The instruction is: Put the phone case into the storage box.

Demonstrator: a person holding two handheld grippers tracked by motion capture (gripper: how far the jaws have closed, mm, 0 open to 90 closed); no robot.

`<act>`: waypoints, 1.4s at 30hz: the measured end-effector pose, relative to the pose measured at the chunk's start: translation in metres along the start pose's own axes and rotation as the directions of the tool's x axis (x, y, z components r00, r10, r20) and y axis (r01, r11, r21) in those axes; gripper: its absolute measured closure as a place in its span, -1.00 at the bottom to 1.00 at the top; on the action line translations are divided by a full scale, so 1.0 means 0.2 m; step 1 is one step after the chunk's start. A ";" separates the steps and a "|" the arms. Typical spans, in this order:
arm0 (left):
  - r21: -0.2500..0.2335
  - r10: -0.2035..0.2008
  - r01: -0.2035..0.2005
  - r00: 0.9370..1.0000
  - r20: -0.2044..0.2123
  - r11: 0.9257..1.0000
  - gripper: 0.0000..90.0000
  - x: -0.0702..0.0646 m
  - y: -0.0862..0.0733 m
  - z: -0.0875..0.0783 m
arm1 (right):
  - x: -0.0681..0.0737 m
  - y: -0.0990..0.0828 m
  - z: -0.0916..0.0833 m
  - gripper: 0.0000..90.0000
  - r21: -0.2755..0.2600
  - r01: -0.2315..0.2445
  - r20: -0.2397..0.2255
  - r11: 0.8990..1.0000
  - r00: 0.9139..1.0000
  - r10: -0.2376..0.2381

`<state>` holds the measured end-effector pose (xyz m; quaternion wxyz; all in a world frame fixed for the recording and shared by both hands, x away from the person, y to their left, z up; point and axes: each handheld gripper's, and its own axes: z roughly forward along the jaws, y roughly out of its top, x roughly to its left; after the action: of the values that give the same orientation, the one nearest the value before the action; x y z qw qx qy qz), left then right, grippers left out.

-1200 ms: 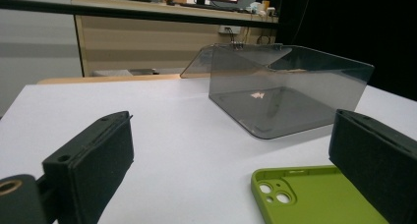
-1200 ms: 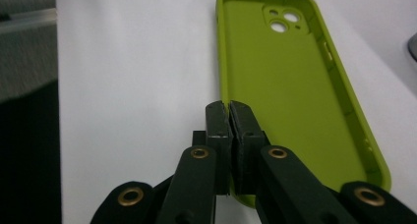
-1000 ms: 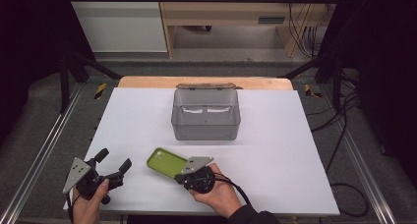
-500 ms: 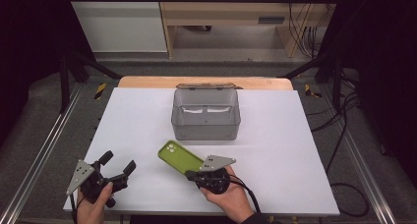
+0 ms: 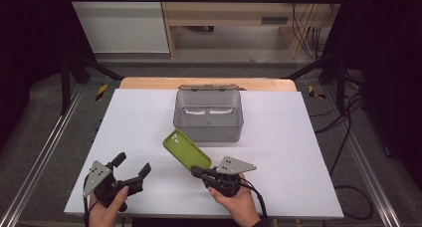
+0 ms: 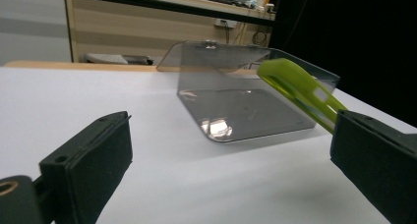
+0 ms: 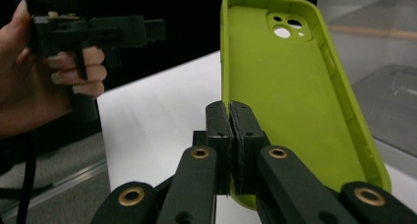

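Observation:
A lime-green phone case [image 5: 186,151] is held off the white table [image 5: 298,152], tilted toward a clear grey plastic box [image 5: 208,115]. My right gripper [image 5: 195,172] is shut on the case's near edge; in the right gripper view its jaws pinch the rim of the phone case [image 7: 290,86], whose hollow inside and camera cut-out face the camera. My left gripper [image 5: 132,166] rests open at the table's front left, nothing between its jaws. The left gripper view shows the clear box [image 6: 246,94] ahead and the green case [image 6: 300,89] at the right.
The clear box stands at the table's middle back, with a white item lying inside. A wooden strip [image 5: 149,82] borders the far table edge. Metal rails [image 5: 40,157] run along both sides. The person's other hand [image 7: 44,76] holds the left gripper at the left of the right gripper view.
My right gripper has carried the green case up and to the right, closer to the clear box. My left gripper has shifted slightly right and stays open.

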<state>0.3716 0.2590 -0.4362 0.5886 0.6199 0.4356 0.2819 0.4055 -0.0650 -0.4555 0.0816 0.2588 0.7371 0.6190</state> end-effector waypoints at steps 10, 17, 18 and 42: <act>0.005 0.012 -0.013 0.997 0.074 1.000 -0.95 -0.23 0.13 0.13 | -0.05 0.01 -0.12 0.95 -0.097 0.001 0.069 0.995 0.998 0.006; -0.043 -0.002 0.005 0.997 0.074 0.999 -0.94 -0.33 0.21 0.24 | -0.06 0.03 -0.16 0.95 -0.168 -0.009 0.078 0.986 0.997 0.022; -0.042 0.000 0.003 0.997 0.075 0.999 -0.94 -0.35 0.21 0.25 | -0.05 0.02 -0.16 0.95 -0.172 -0.006 0.083 0.985 0.996 0.021; -0.037 -0.100 0.102 0.994 0.043 0.994 -0.93 -0.52 0.15 0.44 | -0.08 -0.02 -0.16 0.95 -0.223 -0.072 0.080 0.972 0.993 0.092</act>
<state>0.4059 0.1280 -0.4034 0.6229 0.5912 0.4486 0.2473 0.4030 -0.1013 -0.4551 0.1171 0.3058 0.6484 0.6873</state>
